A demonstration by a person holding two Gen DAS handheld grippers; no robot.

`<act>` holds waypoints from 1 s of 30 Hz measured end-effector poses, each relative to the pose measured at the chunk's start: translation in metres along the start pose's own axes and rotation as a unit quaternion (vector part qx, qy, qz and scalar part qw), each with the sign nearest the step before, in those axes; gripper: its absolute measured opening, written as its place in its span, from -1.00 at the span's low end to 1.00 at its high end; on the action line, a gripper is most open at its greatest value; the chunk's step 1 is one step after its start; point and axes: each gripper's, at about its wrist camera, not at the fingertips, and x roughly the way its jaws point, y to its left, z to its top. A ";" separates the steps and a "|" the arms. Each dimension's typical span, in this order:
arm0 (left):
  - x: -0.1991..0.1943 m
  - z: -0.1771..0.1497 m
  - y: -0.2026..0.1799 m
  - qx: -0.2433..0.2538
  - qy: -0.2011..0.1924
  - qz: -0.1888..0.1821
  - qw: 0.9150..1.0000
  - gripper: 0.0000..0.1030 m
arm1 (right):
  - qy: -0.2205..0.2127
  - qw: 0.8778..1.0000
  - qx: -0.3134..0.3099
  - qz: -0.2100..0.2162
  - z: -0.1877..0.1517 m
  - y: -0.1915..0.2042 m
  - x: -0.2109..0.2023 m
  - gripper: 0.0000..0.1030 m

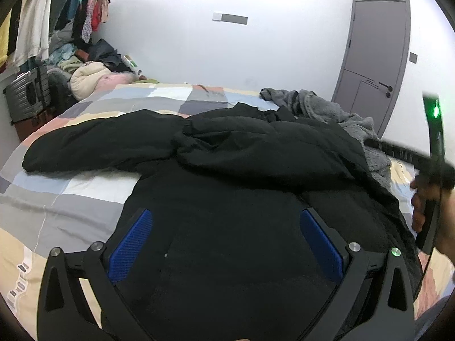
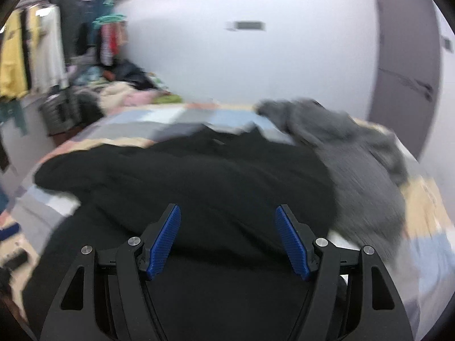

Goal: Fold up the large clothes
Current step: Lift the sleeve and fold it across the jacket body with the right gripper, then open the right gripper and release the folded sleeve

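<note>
— What's the room like from where you are?

— A bedroom with white walls. A grey door (image 1: 375, 65) stands at the right of the left wrist view, and a rack of hanging clothes (image 1: 37, 22) fills the upper left, with a heap of laundry (image 1: 85, 71) and a grey suitcase (image 1: 27, 93) below it. The bed (image 1: 93, 182) has a patchwork cover in grey, pale blue, cream and pink blocks.

— And the garment you are folding?

— The black jacket (image 1: 227, 156) is spread over the middle of the bed and takes up most of the lower half of both frames. One sleeve reaches toward the left edge. A grey fleece garment (image 1: 335, 110) lies bunched just beyond it, at centre right, touching its far side.

— What are your grippers doing?

— My left gripper (image 1: 224, 241) sits at the bottom centre of its view, blue pads (image 1: 130, 247) spread wide over the black cloth and gripping nothing. My right gripper (image 2: 227, 236) is likewise parted, pads apart above the jacket, with no fabric between them. That view is blurred.

— Can you see one tool from the other?

— Yes: at the right edge of the left wrist view, my right hand (image 1: 426, 207) grips the black handle of the right gripper, a green light glowing above it.
</note>
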 end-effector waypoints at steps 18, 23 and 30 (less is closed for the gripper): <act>0.017 -0.007 -0.029 0.029 0.016 0.012 0.999 1.00 | 0.075 0.994 0.030 -0.066 -0.054 -0.064 0.071 -0.19; 0.019 -0.006 -0.032 0.027 0.017 0.010 0.999 1.00 | 0.059 0.995 -0.005 -0.080 -0.049 -0.054 0.079 -0.52; 0.021 -0.007 -0.037 0.034 0.019 0.005 0.999 1.00 | 0.030 0.995 0.045 -0.085 -0.039 -0.078 0.074 -0.55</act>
